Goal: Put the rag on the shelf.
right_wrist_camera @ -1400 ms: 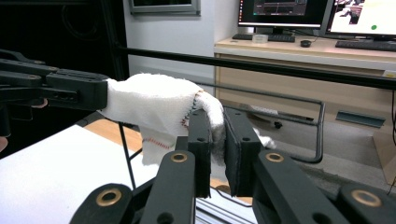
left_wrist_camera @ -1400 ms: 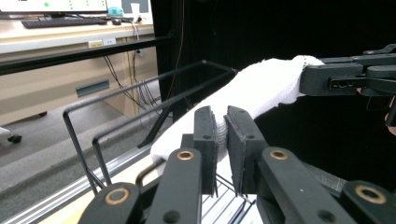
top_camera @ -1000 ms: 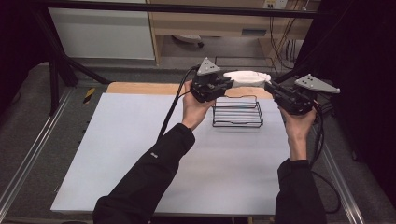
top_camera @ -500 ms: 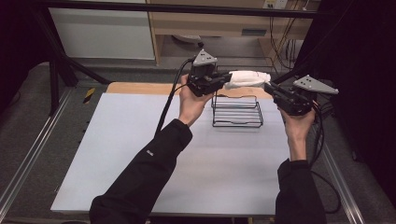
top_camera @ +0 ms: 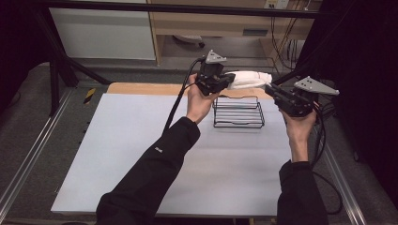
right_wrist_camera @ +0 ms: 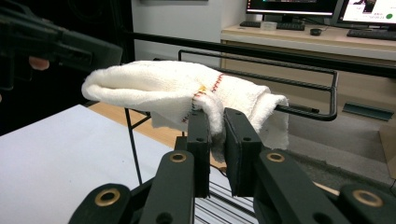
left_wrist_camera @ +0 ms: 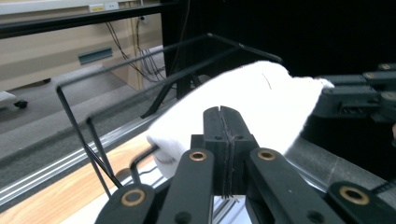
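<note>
Towel [top_camera: 247, 78]: it's hanging folded over the top bar of the wire rack [top_camera: 238, 112], stretched between the two grippers, at the far end of the table [top_camera: 141, 154].

Left gripper [top_camera: 228, 79]: its jaws have just been closing and are now sitting tight together. In the left gripper view the towel [left_wrist_camera: 243, 98] is lying just past the tips, so whether any cloth is actually caught there is anyone's guess.

Right gripper [top_camera: 268, 87]: it's pinching a fold of the towel [right_wrist_camera: 187, 91] at the end away from the left gripper, fingers [right_wrist_camera: 200, 135] clamped on the cloth.

Step in hand, probably: spreading the towel along the rack's bar.

Doing it well: the person is better off keeping both ends level with the bar, pulling gently outward, and re-checking the left grip before tugging, otherwise the cloth is likely sliding off the rack's near side.
</note>
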### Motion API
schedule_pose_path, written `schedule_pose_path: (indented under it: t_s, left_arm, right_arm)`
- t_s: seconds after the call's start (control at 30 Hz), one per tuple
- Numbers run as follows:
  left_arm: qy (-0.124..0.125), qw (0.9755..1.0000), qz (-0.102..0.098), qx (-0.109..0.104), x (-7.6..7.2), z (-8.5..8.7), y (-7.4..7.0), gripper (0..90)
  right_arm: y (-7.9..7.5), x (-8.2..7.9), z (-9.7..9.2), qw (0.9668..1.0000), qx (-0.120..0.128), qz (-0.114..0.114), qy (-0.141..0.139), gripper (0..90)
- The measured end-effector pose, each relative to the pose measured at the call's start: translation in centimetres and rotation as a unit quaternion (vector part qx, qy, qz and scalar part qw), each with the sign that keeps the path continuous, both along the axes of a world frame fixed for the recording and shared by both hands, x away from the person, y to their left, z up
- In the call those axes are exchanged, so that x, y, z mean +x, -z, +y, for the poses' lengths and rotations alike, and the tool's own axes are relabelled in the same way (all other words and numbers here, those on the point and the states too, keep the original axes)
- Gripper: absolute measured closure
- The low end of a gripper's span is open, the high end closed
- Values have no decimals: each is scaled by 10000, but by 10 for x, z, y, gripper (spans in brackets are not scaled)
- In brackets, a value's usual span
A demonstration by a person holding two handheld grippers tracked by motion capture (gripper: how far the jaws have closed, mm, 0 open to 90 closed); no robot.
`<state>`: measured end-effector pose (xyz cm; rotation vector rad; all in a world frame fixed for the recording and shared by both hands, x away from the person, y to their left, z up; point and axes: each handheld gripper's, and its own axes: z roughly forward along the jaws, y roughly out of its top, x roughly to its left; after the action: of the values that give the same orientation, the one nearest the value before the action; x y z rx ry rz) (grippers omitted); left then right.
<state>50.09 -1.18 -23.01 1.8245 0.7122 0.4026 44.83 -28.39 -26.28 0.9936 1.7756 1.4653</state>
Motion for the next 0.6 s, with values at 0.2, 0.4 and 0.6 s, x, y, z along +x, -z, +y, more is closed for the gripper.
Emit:
schedule_pose_path:
  t_s: [0.2, 0.4, 0.6]
  left_arm:
    - [25, 9999, 51, 86, 1, 0, 9, 897]
    - [18, 9998, 43, 179, 1, -1, 12, 897]
    - [22, 9997, 52, 238, 2, -3, 17, 897]
  right_arm:
    - [-4, -4, 1, 10000, -31, -38, -59, 690]
    - [-14, -7, 5, 9996, 113, -169, -205, 593]
    - [-16, -2, 11, 9998, 38, 47, -193, 774]
